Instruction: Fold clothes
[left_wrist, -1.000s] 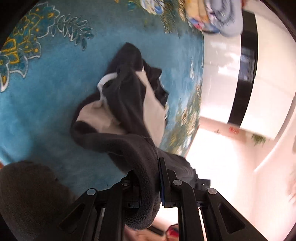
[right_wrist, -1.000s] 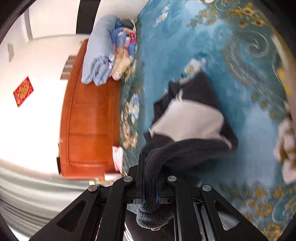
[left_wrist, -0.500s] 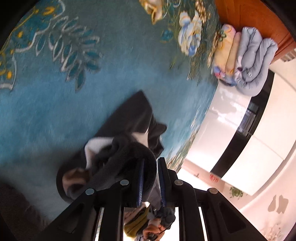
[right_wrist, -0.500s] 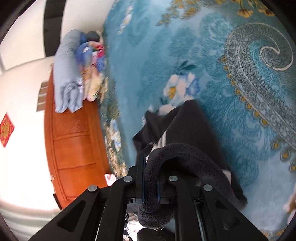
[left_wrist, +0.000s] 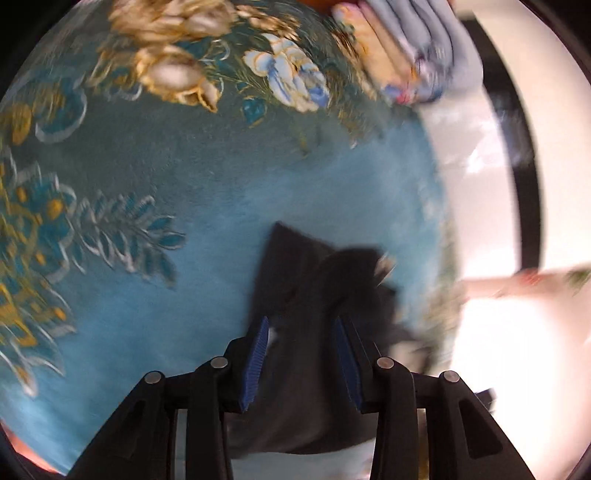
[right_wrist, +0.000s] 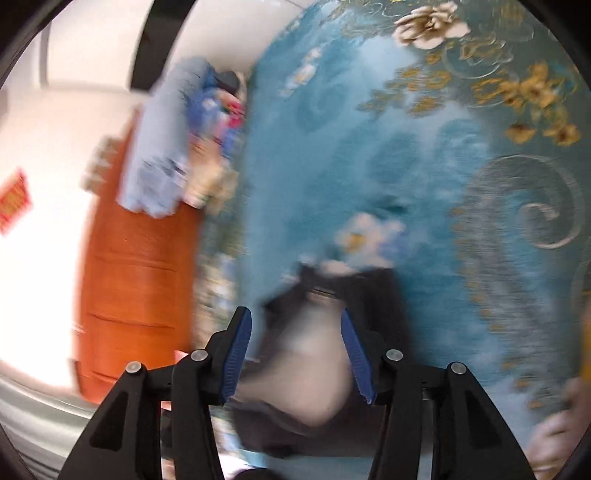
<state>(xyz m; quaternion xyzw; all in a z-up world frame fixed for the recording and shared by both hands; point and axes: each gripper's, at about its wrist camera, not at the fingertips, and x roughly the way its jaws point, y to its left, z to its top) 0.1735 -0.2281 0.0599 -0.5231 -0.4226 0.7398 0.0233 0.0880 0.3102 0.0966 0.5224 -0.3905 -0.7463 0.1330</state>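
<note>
A dark grey fleece garment (left_wrist: 314, 295) with a pale panel lies bunched on the blue floral bedspread (left_wrist: 155, 177). In the left wrist view my left gripper (left_wrist: 301, 354) is open, its blue-padded jaws spread over the dark cloth. In the right wrist view the same garment (right_wrist: 332, 332) shows its pale panel, and my right gripper (right_wrist: 297, 352) is open above it. Neither gripper holds cloth. Both views are motion-blurred.
Folded pale blue and patterned quilts (right_wrist: 166, 147) are stacked at the bed's head by an orange wooden headboard (right_wrist: 133, 295); they also show in the left wrist view (left_wrist: 413, 48). The bed's edge (left_wrist: 439, 229) runs near the garment, with bright floor beyond.
Both grippers were shut on folds of the dark garment; now both have opened and let it drop onto the bedspread. The garment lies more compact, closer under the jaws.
</note>
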